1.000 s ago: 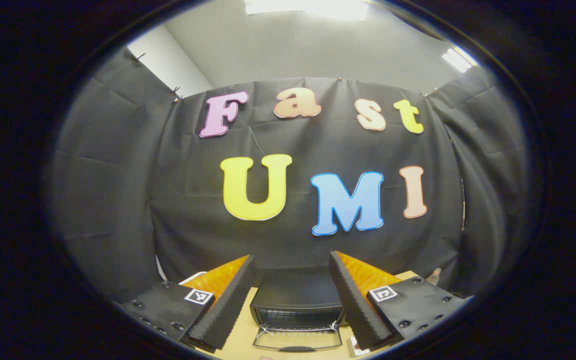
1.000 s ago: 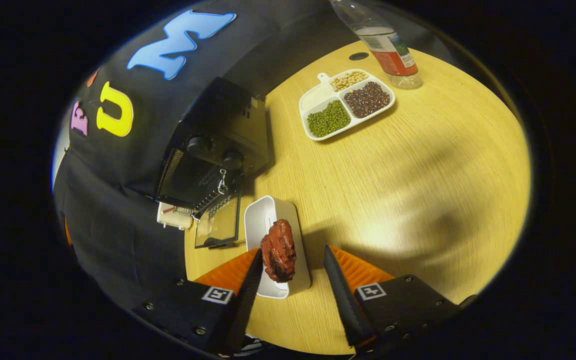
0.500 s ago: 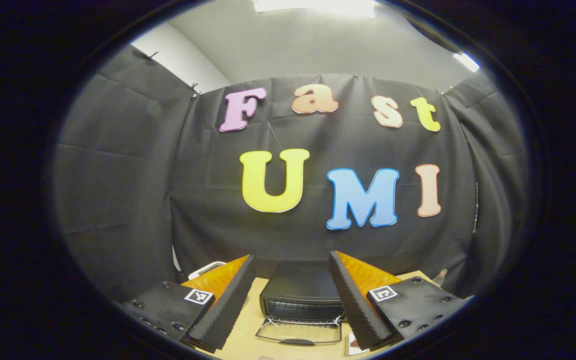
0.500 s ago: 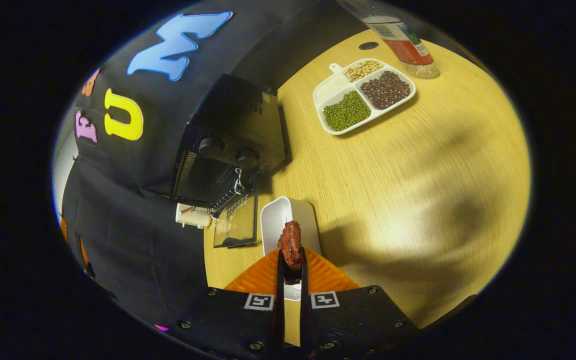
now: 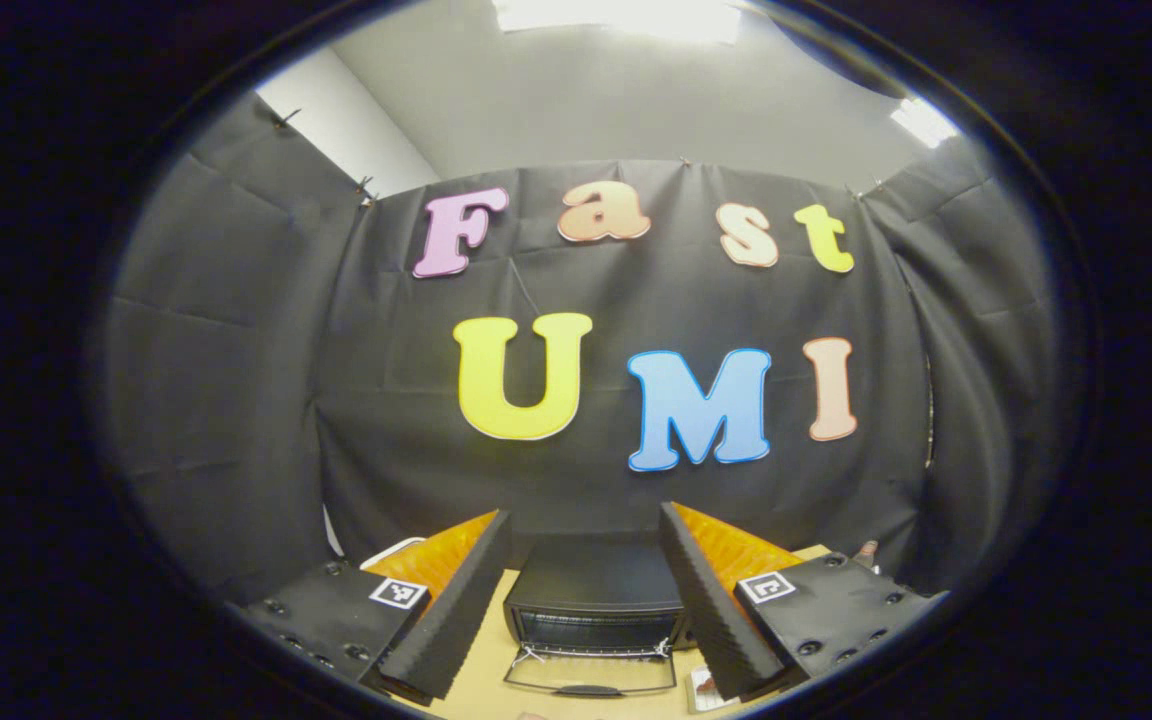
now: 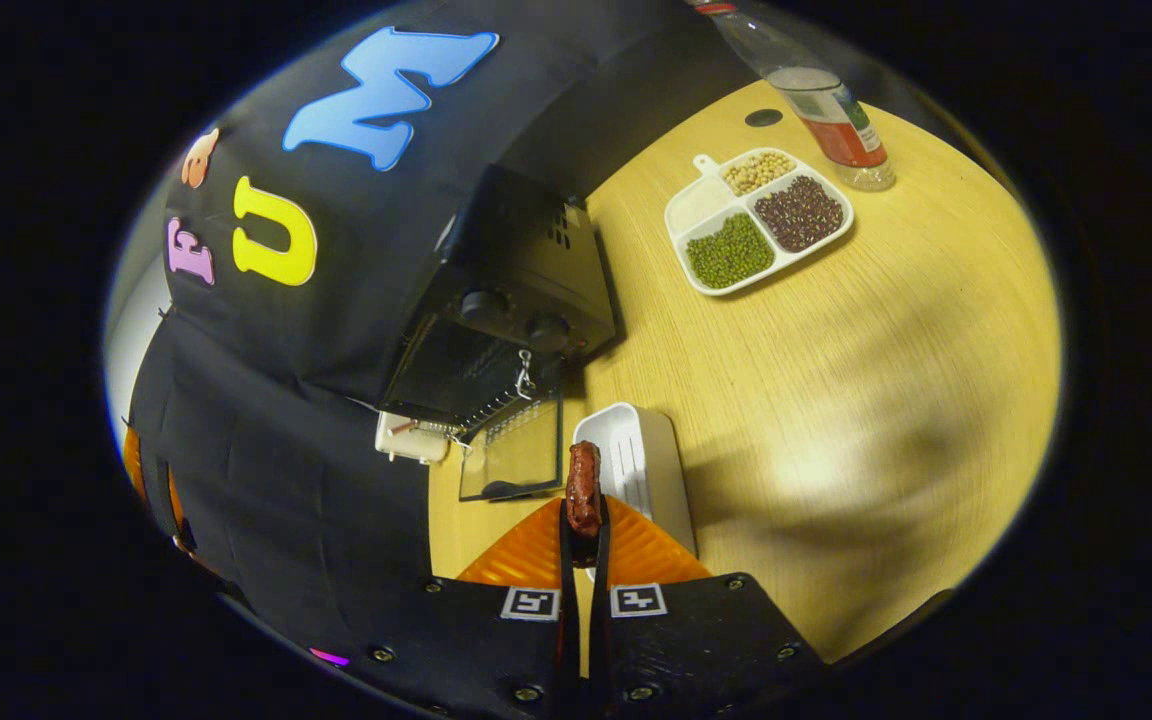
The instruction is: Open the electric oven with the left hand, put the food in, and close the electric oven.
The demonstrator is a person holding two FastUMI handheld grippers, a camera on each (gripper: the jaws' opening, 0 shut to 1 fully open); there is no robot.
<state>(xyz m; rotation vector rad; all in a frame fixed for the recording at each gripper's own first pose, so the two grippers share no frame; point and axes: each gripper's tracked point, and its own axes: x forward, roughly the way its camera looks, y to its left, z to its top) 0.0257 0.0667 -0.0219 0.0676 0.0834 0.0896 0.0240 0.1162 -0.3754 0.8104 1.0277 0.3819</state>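
With its fingers pinched tight on the piece of roast meat (image 6: 584, 490), right gripper (image 6: 584, 535) hangs above white dish (image 6: 651, 470). Electric oven (image 6: 496, 320) lies ahead-left, glass door (image 6: 511, 455) dropped flat. Left gripper (image 5: 584, 580) wide apart, empty, farther back, facing oven mouth.

Oven (image 6: 496, 310) against the wall, white dish (image 6: 641, 470) just before its dropped door (image 6: 514, 455).

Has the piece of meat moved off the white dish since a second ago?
Yes. The meat, then lying in the white dish, is now clamped in the right tool, lifted beside the dish's edge, on the side of the open oven door.
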